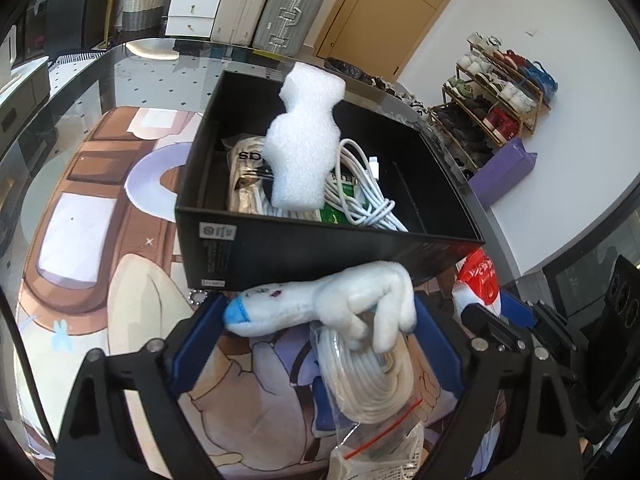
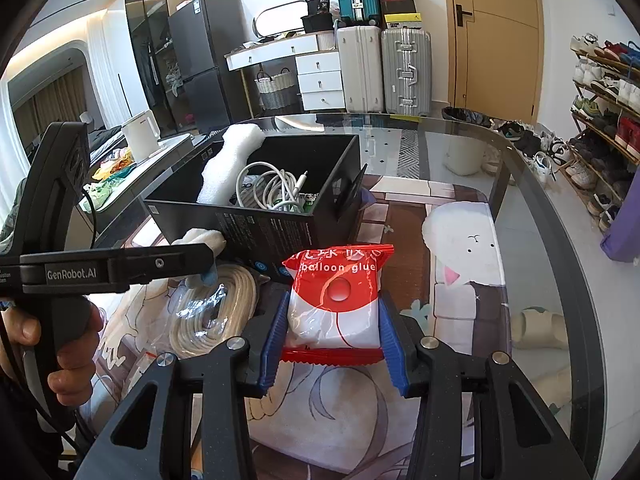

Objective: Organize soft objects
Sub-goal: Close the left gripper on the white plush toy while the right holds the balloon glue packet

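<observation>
Red-and-white balloon glue packet (image 2: 335, 300) sits pinched between the 2 blue pads of my right tongs (image 2: 334, 344), near the black box (image 1: 320, 240) on the table (image 2: 532, 184); my left tongs (image 1: 316, 328) clamp a white plush toy (image 1: 320, 304) over a bagged cord coil (image 1: 372, 376), just before that box.

White walls, wooden door (image 2: 494, 36), suitcases (image 2: 384, 68), shoe rack (image 1: 496, 92).

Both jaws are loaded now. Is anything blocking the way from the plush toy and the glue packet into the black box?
Only the box's near wall, which the plush toy and glue packet must clear. Inside, the foam block and cables fill the left and middle; the right side looks free.
</observation>
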Tool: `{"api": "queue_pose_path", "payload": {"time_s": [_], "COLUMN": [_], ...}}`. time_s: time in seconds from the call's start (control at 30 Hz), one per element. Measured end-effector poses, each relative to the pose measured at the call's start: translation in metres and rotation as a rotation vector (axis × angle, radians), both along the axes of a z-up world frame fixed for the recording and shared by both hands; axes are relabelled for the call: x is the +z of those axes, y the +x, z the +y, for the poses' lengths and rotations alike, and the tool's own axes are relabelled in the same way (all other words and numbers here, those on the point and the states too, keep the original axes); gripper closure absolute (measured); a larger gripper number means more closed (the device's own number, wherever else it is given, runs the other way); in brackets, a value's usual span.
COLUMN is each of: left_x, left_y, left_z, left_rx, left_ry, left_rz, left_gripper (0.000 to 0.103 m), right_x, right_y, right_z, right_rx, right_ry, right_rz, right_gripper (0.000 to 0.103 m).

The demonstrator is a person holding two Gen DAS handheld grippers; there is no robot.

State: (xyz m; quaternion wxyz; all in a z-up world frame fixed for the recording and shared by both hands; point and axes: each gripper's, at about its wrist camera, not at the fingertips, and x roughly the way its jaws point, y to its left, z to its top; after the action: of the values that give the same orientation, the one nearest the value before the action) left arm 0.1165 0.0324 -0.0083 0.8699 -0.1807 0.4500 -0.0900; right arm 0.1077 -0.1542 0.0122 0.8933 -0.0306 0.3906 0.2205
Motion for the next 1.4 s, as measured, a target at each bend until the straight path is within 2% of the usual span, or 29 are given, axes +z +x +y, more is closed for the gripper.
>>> {"api": "queue_pose_path", "payload": {"time_s": [0.67,1.4], "left_x": [0.014,0.046], "left_y": [-0.039,-0.051], "left_z": [0.016,0.029], "left_rx": [-0.009,-0.012], "left_ry": [0.083,0.066], "left_rz": [-0.087,-0.167], "left_gripper": [0.015,0.015], "right_x": [0.008,0.034], "right_y": [-0.007,-0.022], "right_z": [0.006,0.005], "right_rx": [0.033,0.045], "right_ry": [0.016,0.079], "right_rz": [-0.052,-0.142], "right_gripper": [0.059,0.059]}}
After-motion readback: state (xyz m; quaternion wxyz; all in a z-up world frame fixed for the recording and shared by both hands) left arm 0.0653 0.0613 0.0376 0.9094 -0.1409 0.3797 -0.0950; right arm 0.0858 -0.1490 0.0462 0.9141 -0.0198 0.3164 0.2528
